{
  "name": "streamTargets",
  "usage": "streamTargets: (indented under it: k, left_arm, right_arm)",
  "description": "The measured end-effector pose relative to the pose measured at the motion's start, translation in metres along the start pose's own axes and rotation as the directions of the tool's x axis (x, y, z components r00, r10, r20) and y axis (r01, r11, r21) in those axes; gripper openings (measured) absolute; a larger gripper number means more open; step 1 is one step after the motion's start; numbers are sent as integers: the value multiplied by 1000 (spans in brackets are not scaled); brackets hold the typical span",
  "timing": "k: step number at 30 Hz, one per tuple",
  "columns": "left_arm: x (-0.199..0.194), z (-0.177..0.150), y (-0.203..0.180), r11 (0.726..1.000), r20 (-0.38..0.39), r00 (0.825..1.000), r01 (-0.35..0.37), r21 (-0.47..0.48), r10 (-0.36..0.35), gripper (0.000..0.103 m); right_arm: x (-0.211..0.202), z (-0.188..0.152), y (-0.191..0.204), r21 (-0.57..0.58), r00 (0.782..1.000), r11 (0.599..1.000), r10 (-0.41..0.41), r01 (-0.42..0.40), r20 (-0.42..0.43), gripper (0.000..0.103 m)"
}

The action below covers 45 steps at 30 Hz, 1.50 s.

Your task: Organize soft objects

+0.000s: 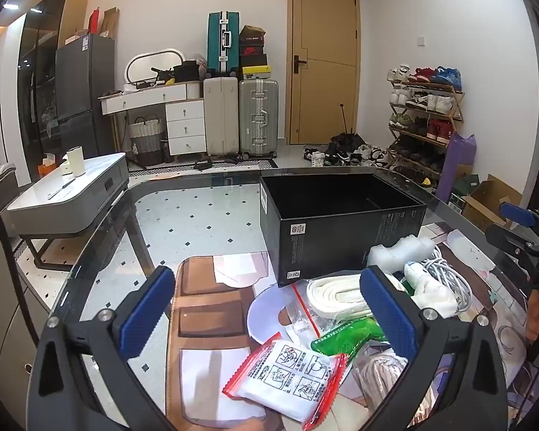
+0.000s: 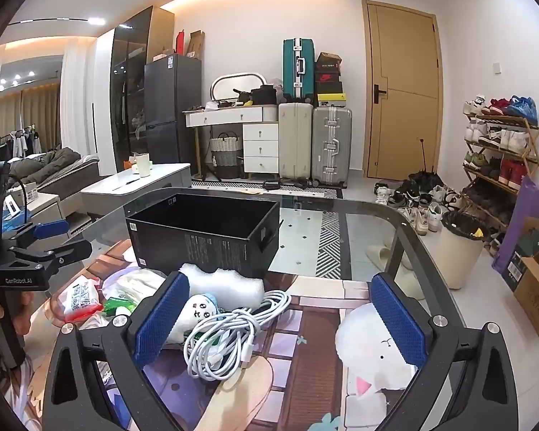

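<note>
**userA:** Honestly, the biggest worry for me is the black box (image 1: 341, 222). It sits empty at the far side of the glass surface (image 1: 197, 222), and it's presumably where the soft stuff goes. It looks light, so a claw bumping its near wall could shove it toward the far edge.

**userB:** Agreed. Next down is the pile just in front of it. The white cable bundle (image 2: 230, 337) is loosely coiled and lies against the little plush (image 2: 197, 314) and the bubble wrap (image 2: 226, 285). Grab one and a loop could snag and drag the rest along.

**userA:** Yep. Both claws are fully spread with nothing between the pads. The left claw (image 1: 269, 312) hovers over the left half of the heap, and the right claw (image 2: 280, 319) hangs over the cable. They're close side by side, so they could clash.

**userB:** That folded white strap (image 1: 336, 296) in a clear bag looks slippery, same for the red-edged packet (image 1: 291, 377) and the green packet (image 1: 345, 337). Pinch only the film and it may slide out.

**userA:** Any readable text?

**userB:** "GenRobot.AI" on the left claw's body, seen from the right wrist view. A red swoosh logo on a shoebox (image 2: 327, 78) by the far wall. The packets have printed characters and the box has label text, but it's all too small to read.
</note>
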<state>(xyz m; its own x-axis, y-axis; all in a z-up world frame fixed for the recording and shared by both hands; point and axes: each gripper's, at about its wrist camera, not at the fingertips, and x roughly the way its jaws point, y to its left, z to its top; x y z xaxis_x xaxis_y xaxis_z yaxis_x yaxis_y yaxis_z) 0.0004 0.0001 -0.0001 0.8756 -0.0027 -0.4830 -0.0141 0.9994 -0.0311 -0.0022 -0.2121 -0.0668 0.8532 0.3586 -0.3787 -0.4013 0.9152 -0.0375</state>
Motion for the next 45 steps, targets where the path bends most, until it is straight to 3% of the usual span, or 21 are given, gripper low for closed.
streamTargets:
  k: [45]
  left_arm:
    - [0, 0, 0, 1000, -3, 1000, 4, -7, -4, 103]
  right_arm:
    - [-2, 0, 2, 9, 1000, 1000, 8, -8, -7, 102]
